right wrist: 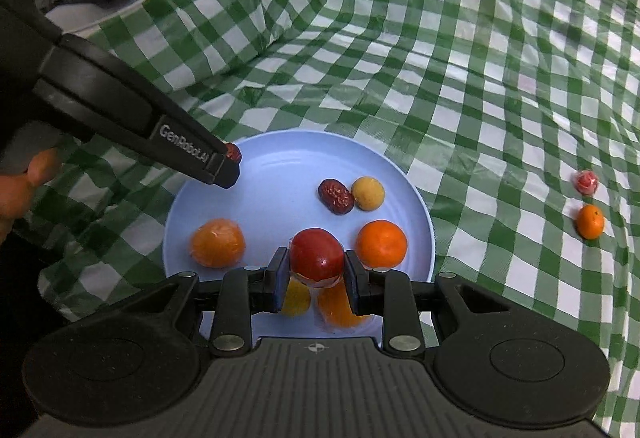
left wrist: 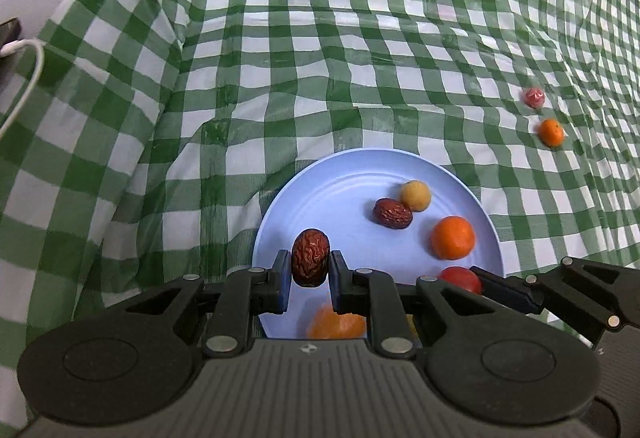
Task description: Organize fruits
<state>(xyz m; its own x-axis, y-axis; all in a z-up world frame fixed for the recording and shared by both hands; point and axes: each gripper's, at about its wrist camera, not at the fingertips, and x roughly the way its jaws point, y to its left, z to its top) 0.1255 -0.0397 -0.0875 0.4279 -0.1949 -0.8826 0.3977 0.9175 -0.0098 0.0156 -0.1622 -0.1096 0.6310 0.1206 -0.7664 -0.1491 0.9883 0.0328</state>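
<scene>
over the pale blue plate (right wrist: pixel 416 197), both grippers hang close together, each carrying a fruit. the left gripper (left wrist: pixel 310 265) is clamped on a wrinkled red date (left wrist: pixel 310 257), held upright between its pads above the plate's near left part; in the right wrist view the same gripper reaches in from the left with only a bit of the date showing at its tip. the right gripper (right wrist: pixel 316 265) is clamped on a glossy red fruit (right wrist: pixel 317 253) that looks wrapped in clear film, above the plate's near edge. on the plate lie a second date (right wrist: pixel 336 196) touching a small yellow fruit (right wrist: pixel 368 193), an orange (right wrist: pixel 381 243) just right of the held red fruit, another orange in film (right wrist: pixel 217 243) to its left, and, partly hidden behind the right gripper's fingers, one more yellow piece and one more orange piece. well apart on the green checked cloth (right wrist: pixel 460 77) that covers the tabletop, off to the right, sit a small orange (right wrist: pixel 590 222) and, just behind it, a small wrapped pink fruit (right wrist: pixel 586 182). the cloth is heavily creased and bunches up at far left, where a white cable (left wrist: pixel 28 77) and a dark device lie. part of a hand (right wrist: pixel 24 185) shows at the left edge.
</scene>
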